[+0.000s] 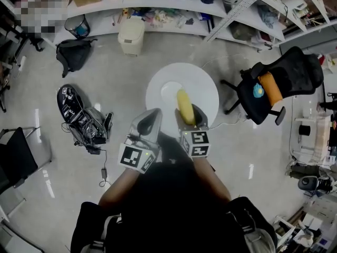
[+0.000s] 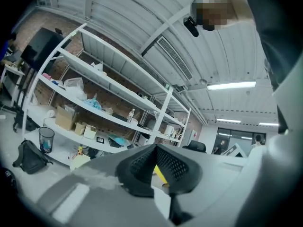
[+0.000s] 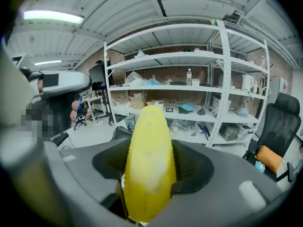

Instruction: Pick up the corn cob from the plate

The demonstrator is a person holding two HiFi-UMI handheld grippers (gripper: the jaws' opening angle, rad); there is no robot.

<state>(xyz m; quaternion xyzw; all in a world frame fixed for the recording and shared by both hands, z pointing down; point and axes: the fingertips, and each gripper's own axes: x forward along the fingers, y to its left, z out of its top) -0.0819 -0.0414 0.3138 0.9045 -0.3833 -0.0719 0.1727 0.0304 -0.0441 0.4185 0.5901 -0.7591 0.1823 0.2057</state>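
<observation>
Dark fabric on the person's body and arms fills the bottom of the head view, with both marker cubes just ahead of it. Beyond them lies a pale, glossy floor (image 1: 253, 157) that reflects the ceiling lights. On it stands a round white table (image 1: 206, 83) bearing a smooth white plate (image 1: 166, 91).

White metal shelving (image 3: 222, 91) cluttered with boxes lines the brick wall. A beige lidded bin (image 1: 131, 36), a slumped black bag (image 1: 73, 54) and a black mesh office chair (image 1: 287, 75) with an orange cushion stand around the table.

The right gripper (image 1: 188, 115) is clenched on the corn cob (image 1: 184, 106). Its dark ribbed pads (image 3: 189, 167) press on both sides of the smooth, tapered yellow cob (image 3: 149, 164), which juts out past the jaws with only the room behind it. In the head view it overlaps the plate's right edge.

The left gripper (image 1: 154, 113) is beside it, its grey jaws closed tip to tip on nothing (image 2: 155, 148).
</observation>
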